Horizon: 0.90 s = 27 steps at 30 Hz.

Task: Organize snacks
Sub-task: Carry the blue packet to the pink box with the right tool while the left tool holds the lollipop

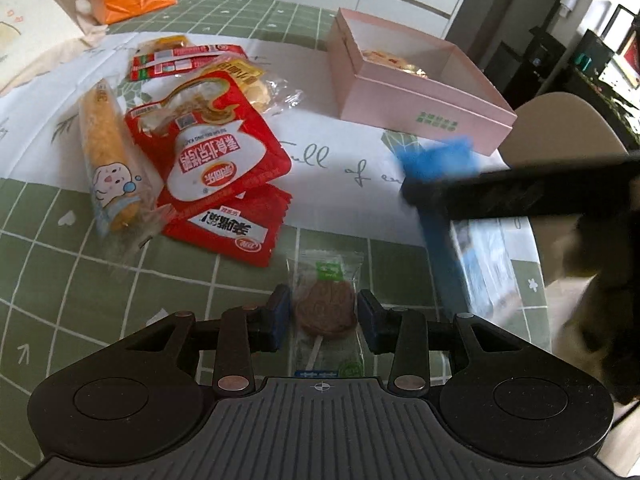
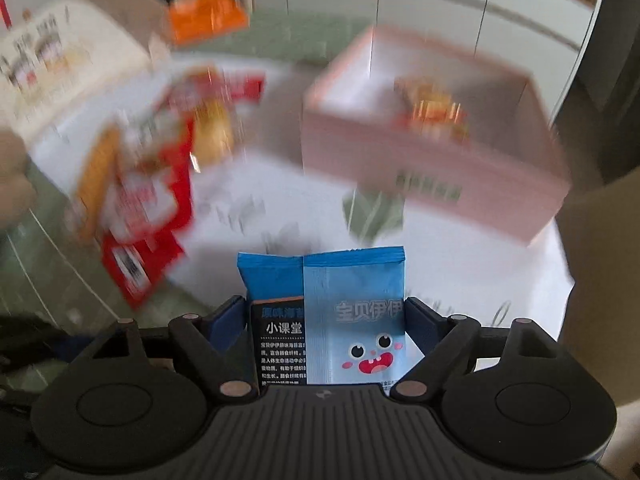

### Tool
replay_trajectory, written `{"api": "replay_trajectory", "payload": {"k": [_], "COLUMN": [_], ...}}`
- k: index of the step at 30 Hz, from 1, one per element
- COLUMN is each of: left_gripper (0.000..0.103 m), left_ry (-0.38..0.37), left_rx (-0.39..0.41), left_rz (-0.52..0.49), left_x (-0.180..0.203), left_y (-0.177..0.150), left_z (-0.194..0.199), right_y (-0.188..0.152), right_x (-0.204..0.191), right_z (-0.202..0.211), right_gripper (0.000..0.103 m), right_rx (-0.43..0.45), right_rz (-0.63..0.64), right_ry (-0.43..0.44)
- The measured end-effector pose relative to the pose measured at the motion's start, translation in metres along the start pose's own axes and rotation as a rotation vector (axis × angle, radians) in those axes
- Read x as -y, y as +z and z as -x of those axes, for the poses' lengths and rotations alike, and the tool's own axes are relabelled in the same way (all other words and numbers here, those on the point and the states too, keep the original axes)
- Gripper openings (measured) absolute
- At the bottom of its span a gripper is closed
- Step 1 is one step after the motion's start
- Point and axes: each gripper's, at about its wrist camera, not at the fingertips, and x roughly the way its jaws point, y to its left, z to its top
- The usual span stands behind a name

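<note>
Snack packets are being moved one at a time into the pink box (image 1: 420,104), which stands open on the worktop (image 1: 48,248) with at least one wrapped item already in its far corner.

Right gripper (image 2: 326,320): the jaws stand fairly wide and a light-blue snack packet (image 2: 352,312) with a cartoon face sits between them, filling the gap from pad to pad. It appears to be gripped and carried. The right wrist view is heavily smeared outside the gripper, so the packet's height above the worktop cannot be read; the box lies ahead and to the right in that view.

Left gripper (image 1: 323,316): the jaws are partly open on either side of a brown lollipop in a clear wrapper (image 1: 326,312), which lies flat on the green checked cloth, stick toward the camera. A narrow gap shows on each side, so the pads do not yet press on it.

Remaining stock: a pile of red packets (image 1: 212,152), a long yellow roll in a clear sleeve (image 1: 108,152) and other wrapped items lies left of the box, well apart from it.

Step in hand, by judgement: delivery of the blue packet, with the lollipop pick in preparation.

Next move calls for:
- carrying the blue packet over the box's near wall, then releasing it inside;
- closing the left gripper squarely on the lollipop head, as the loose wrapper may slip.
</note>
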Motion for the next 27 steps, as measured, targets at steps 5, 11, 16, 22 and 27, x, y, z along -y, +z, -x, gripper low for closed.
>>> {"api": "replay_trajectory", "payload": {"k": [5, 11, 16, 22, 27], "left_gripper": [0.043, 0.043, 0.043, 0.043, 0.043], "left_ry": [-0.014, -0.024, -0.02, -0.015, -0.02], "left_rx": [0.018, 0.025, 0.034, 0.044, 0.046], "left_rz": [0.01, 0.004, -0.01, -0.022, -0.013], "left_x": [-0.002, -0.003, -0.002, 0.0, -0.001], "left_y": [-0.003, -0.004, -0.005, -0.006, -0.006], "left_z": [0.001, 0.002, 0.002, 0.001, 0.001], "right_y": [0.004, -0.017, -0.04, -0.052, -0.049], "right_x": [0.008, 0.017, 0.012, 0.008, 0.009], "right_z": [0.05, 0.07, 0.084, 0.07, 0.042], "right_gripper": [0.085, 0.082, 0.082, 0.077, 0.077], "right_rx": [0.163, 0.227, 0.263, 0.224, 0.157], "right_rz": [-0.034, -0.11, -0.1, -0.081, -0.07], "right_ry": [0.021, -0.01, -0.002, -0.014, -0.016]}}
